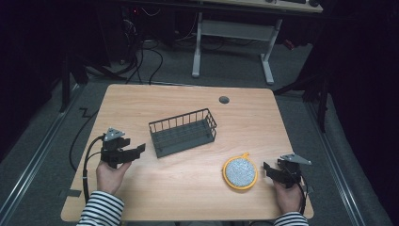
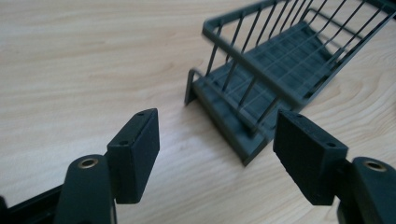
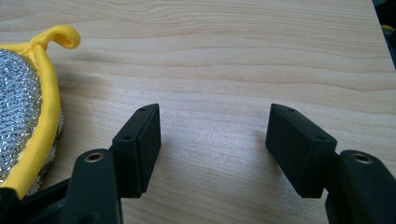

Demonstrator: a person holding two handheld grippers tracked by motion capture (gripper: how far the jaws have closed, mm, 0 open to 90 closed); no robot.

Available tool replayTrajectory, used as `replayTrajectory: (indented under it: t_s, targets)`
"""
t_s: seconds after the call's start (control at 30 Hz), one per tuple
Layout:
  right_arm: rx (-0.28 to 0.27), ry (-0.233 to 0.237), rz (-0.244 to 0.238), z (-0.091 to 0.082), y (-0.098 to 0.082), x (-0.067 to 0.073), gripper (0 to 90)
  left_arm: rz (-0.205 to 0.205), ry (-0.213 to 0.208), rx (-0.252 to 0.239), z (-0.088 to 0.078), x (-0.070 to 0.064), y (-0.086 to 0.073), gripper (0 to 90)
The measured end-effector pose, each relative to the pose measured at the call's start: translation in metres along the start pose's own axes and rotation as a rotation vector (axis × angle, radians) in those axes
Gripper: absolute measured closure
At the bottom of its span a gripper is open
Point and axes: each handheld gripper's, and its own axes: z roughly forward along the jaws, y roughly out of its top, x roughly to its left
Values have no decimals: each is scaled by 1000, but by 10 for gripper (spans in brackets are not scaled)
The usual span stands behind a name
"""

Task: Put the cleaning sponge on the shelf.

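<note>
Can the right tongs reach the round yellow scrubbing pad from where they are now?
Probably yes. The right tongs are open and empty, right beside the yellow-rimmed scrubbing pad, which lies flat on the table. Bare wood separates them; the wire basket stands farther away.

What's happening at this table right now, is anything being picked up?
Nothing is held yet. A person rests a gripper in each hand on the wooden table. The left gripper is open, pointing at the dark wire basket. The right gripper is open too, just beside the round yellow-rimmed scouring pad, not touching it.
</note>
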Motion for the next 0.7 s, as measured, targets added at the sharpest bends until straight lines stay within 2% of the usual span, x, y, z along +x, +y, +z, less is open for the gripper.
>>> replayTrajectory:
  t_s: [0.23, 0.27, 0.33, 0.53, 0.7]
  targets:
    - [-4, 6, 0, 0, 0, -1, 359, 30, -19, 5, 10, -9, 27, 311]
    - [-4, 6, 0, 0, 0, -1, 359, 30, -19, 5, 10, -9, 27, 310]
    - [-4, 10, 7, 0, 0, -2, 360, 32, -25, 25, 21, -9, 36, 306]
    - [-7, 16, 14, 0, 0, -3, 360, 34, -18, 41, 35, -11, 47, 311]
    - [-7, 20, 19, -1, 0, -4, 360, 44, 4, 96, 53, -13, 48, 323]
